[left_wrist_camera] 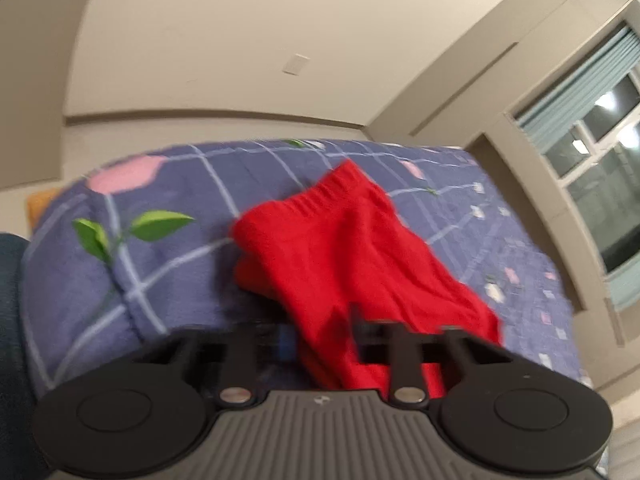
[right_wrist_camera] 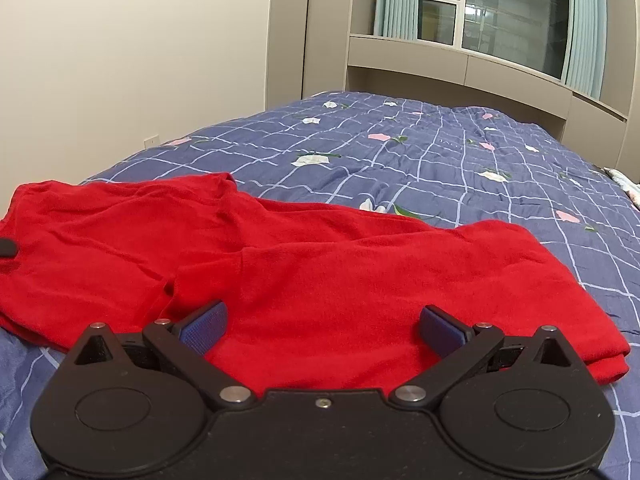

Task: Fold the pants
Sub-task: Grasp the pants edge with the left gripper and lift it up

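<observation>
The red pants (right_wrist_camera: 280,264) lie on the blue checked bedspread (right_wrist_camera: 440,152). In the right wrist view my right gripper (right_wrist_camera: 322,320) is open, its blue pads (right_wrist_camera: 204,326) spread wide just above the cloth. In the left wrist view my left gripper (left_wrist_camera: 320,332) is shut on a part of the red pants (left_wrist_camera: 344,248), and the cloth stretches away from the jaws to the ribbed waistband at the far end. The view is blurred. The left gripper's tip shows at the left edge of the right wrist view (right_wrist_camera: 7,248), on the pants.
The bedspread (left_wrist_camera: 160,272) has pink flowers and green leaves. A beige wall stands behind the bed. A window with pale blue curtains (right_wrist_camera: 480,16) sits above a ledge at the bed's far side. An orange object (left_wrist_camera: 40,204) shows at the bed's left edge.
</observation>
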A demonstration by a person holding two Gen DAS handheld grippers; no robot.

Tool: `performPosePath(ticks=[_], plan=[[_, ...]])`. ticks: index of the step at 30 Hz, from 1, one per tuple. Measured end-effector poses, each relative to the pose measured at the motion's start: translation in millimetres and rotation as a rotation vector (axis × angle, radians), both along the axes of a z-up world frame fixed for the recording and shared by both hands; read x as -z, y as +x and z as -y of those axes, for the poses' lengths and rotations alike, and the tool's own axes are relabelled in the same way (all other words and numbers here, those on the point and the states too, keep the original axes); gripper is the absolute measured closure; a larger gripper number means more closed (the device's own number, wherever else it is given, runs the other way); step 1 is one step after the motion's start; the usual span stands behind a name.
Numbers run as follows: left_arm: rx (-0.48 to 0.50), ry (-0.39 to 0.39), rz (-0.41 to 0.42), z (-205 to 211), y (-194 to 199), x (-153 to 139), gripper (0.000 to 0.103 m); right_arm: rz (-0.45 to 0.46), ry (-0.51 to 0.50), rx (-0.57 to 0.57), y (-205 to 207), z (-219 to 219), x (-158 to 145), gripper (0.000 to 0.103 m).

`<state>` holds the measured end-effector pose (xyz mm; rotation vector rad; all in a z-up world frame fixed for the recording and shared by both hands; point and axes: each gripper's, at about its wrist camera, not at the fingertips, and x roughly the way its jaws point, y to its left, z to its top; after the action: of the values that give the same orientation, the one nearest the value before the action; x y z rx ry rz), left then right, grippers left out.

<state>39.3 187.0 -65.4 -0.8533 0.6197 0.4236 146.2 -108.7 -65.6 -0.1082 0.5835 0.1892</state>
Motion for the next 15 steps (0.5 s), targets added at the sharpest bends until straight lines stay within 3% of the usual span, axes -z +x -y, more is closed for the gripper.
performPosePath(ticks=[3,7,11,15], plan=[[-0.02,0.004,0.025,1,-2,-6,0.097,0.002,-0.005,0.001,0,-1,0,0.001],[0.007,0.095,0.086,14,3,-27,0.099,0.006,-0.014,0.004,-1,-3,0,0.001],[0.093,0.175,0.163,29,14,-51,0.099,0.011,-0.014,-0.003,-2,-2,-4,0.001],[0.225,0.279,0.252,52,29,-81,0.099,0.12,0.069,0.035,-22,17,-21,0.001]])
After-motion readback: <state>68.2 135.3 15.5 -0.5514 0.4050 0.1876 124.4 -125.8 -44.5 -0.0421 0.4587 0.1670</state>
